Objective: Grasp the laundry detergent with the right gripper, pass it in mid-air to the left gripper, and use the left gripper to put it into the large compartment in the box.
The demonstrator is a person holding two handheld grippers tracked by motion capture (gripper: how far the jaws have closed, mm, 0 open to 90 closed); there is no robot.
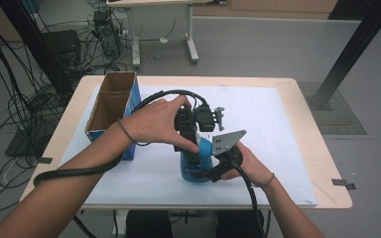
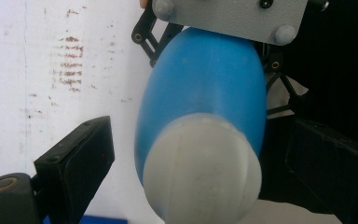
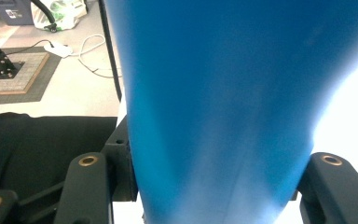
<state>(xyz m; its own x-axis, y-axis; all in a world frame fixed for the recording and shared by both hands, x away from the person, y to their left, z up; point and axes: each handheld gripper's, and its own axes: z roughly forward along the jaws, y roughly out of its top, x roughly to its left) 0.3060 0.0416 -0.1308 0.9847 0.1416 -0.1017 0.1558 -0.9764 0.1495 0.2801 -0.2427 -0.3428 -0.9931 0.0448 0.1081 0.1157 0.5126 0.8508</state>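
A person at a table works on a blue plastic bottle (image 1: 202, 166) with a handheld gripper in each hand. The bottle stands upright on a white mat (image 1: 278, 148), near the edge closest to the person.

The right gripper (image 1: 217, 171) grips the bottle low on its body, from the person's right. In the right gripper view, the blue wall (image 3: 223, 107) sits between the two black jaws, which press against it on either side, so this gripper is closed on the bottle and steadying it.

The left gripper (image 1: 191, 148) comes down from above. In the left gripper view, its jaws stand wide apart, one on each side of the bottle's rounded pale cap (image 2: 203, 168), with clear space between each jaw and the cap. It holds nothing yet.

Beyond the left gripper, to its left, an open cardboard box (image 1: 111, 106) with blue sides lies on the mat, well apart from the bottle.

The bottle looks light, with a smooth, probably slippery, slightly yielding plastic wall. The cap appears stiffer, and its domed top could slide out of a grip, so the straight sides just below the dome look like the best place to take hold.
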